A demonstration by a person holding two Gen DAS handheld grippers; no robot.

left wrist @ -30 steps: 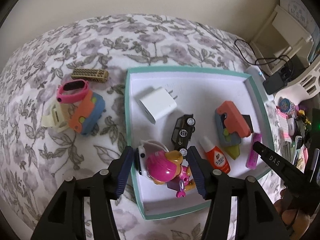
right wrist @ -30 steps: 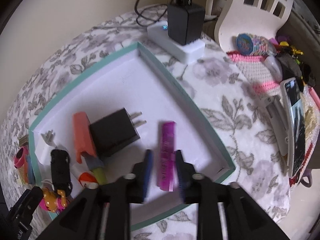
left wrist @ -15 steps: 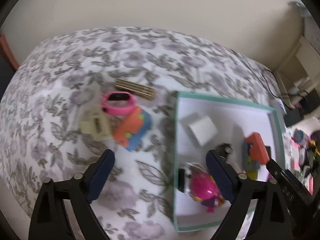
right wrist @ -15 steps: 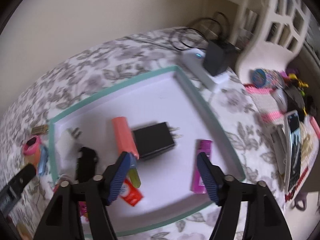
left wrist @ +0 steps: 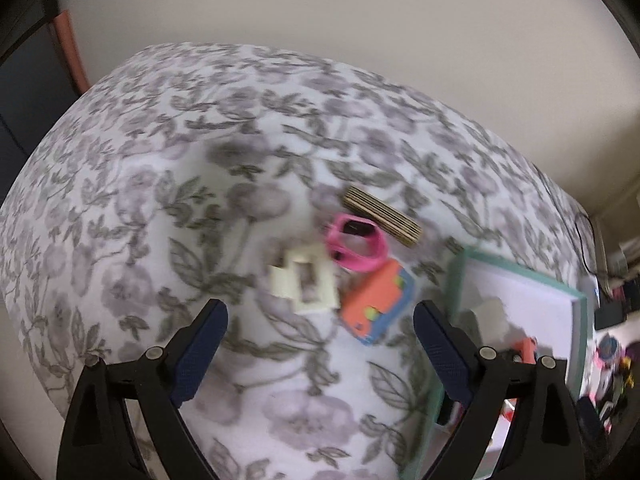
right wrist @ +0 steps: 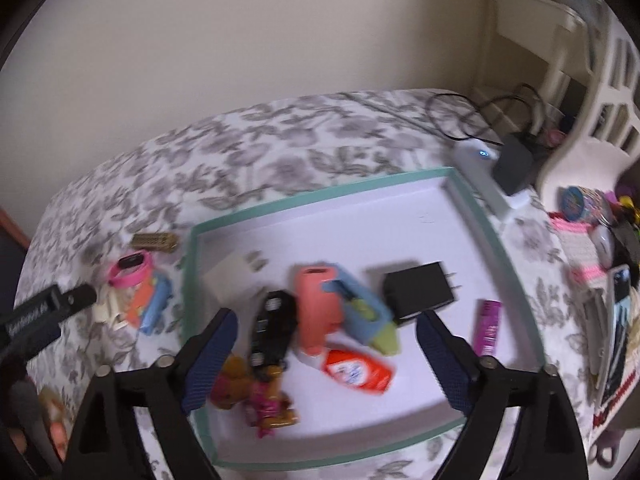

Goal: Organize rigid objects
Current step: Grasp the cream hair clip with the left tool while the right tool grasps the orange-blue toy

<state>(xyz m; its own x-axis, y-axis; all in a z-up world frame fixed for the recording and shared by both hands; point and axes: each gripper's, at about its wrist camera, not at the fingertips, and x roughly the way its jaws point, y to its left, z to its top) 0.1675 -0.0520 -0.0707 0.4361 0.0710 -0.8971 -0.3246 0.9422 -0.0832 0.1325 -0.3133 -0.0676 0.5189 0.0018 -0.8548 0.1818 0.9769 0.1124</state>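
Your next pieces lie off the tray (left wrist: pixel 454 280), on the bedspread (left wrist: pixel 160 200) just beside its left edge: cream frame (left wrist: pixel 306 284), pink watch (left wrist: pixel 356 246), orange-and-blue block (left wrist: pixel 376 304). All look light and stiff; pinch the block across its flat sides. The quilt is soft, so press gently. Your left gripper (left wrist: pixel 320 340) gapes empty; your right gripper (right wrist: pixel 326 346), jaws just widened, holds nothing over the tray.

The right gripper (right wrist: pixel 324 344) hangs above the teal-rimmed tray (right wrist: pixel 320 192), its jaws just opened wide with nothing gripped. In the tray lie a black charger (right wrist: pixel 416 290), a black toy car (right wrist: pixel 272 324) and a purple clip (right wrist: pixel 487 326). A pink watch (right wrist: pixel 130 272) sits outside on the floral cloth (right wrist: pixel 280 148).
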